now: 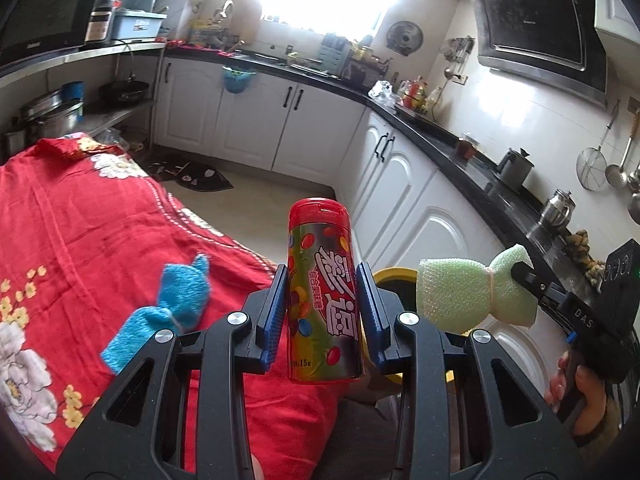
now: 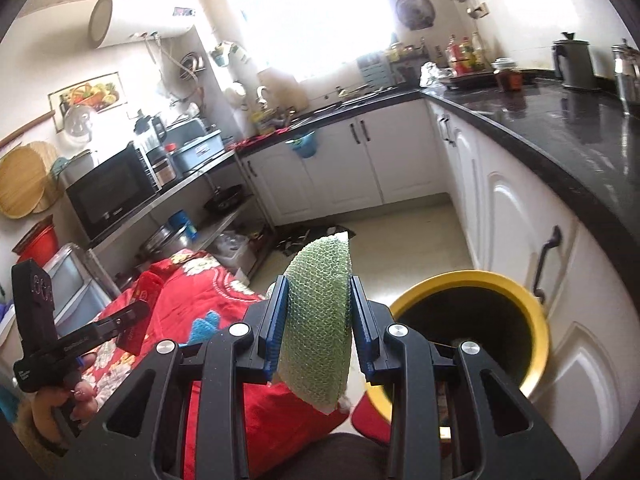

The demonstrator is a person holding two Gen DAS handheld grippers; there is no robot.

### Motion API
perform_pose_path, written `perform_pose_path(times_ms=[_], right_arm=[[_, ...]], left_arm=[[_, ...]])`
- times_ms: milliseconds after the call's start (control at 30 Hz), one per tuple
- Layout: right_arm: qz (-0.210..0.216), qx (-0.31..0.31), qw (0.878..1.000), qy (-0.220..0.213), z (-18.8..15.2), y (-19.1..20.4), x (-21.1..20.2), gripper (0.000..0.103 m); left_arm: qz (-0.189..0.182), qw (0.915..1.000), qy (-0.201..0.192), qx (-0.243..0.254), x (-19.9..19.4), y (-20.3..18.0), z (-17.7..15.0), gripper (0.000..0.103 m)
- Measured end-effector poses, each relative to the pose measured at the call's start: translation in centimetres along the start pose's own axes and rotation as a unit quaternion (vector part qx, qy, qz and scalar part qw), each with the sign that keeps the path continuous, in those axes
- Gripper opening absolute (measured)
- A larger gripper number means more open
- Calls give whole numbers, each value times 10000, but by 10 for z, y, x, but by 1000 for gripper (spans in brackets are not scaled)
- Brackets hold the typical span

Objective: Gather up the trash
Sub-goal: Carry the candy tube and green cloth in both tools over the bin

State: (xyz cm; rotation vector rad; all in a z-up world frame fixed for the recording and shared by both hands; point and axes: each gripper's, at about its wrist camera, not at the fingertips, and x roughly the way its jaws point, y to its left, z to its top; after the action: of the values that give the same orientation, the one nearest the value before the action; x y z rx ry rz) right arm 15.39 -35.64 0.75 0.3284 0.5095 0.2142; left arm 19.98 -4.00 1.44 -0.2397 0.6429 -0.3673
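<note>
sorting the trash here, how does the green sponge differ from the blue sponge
The green sponge is pinched between the pads of the right gripper, lifted off the surface; the blue sponge lies loose on the red cloth, held by nothing. The green one is pale green with a netted cover; the blue one is bright blue and looks fuzzier. Both are tied at the middle, like a wrapped sweet.
</note>
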Motion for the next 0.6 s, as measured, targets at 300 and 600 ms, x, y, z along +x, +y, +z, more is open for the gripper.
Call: perform_pose_path(times_ms=[300,600], right_arm=[[-470,53,9987,-180,4,-20,-20,29],[-925,26,9954,-267,2,-38,-29,29]], left_arm=[[-290,9992,155,239,22,-35,-3,27],[-549,9969,313,472,45,-67,-9,27]])
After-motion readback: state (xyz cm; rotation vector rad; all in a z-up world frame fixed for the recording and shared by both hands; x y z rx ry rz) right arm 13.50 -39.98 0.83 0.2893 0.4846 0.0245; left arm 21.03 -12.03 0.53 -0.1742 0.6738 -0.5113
